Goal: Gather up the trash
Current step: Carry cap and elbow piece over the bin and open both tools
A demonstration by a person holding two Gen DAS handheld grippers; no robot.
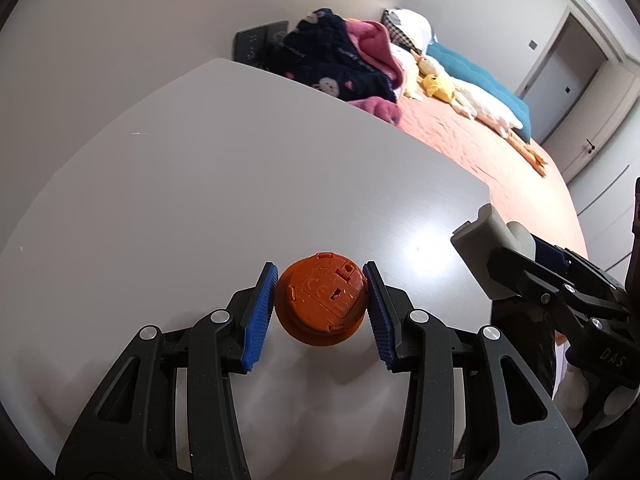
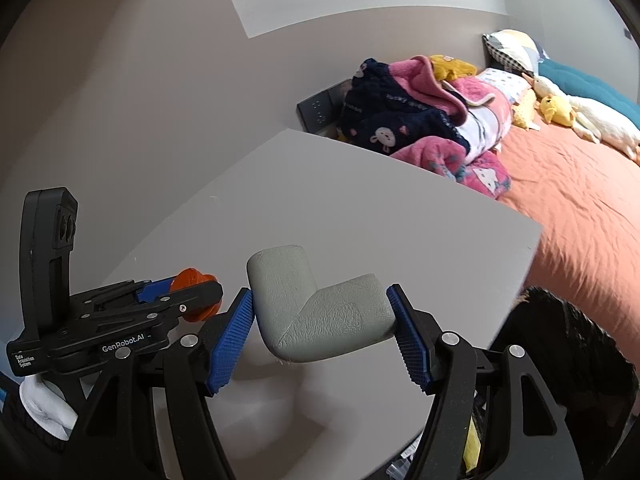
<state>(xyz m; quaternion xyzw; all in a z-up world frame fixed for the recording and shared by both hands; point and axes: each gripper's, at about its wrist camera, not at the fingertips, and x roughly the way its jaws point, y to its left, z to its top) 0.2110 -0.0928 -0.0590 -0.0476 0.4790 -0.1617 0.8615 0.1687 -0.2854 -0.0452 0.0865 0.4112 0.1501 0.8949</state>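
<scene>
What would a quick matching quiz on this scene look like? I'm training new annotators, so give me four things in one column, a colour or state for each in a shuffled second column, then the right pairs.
Things:
1. round plastic piece
2. foam corner guard
3. bedspread
4. small plush duck

Colour or state:
A. yellow, lying on the bed
B. grey, L-shaped, clamped in the right gripper
C. orange, clamped in the left gripper
D. salmon-orange, spread flat

Pairs: 1-C, 2-B, 3-D, 4-A
</scene>
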